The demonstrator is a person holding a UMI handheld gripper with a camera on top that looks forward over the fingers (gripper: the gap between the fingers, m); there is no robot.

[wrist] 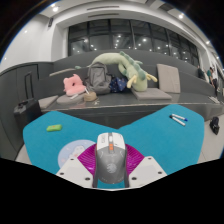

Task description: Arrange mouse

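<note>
mouse [109,158] between claw [110,172] fingers, on mat [150,130] | pens [179,119] right, beyond
</note>
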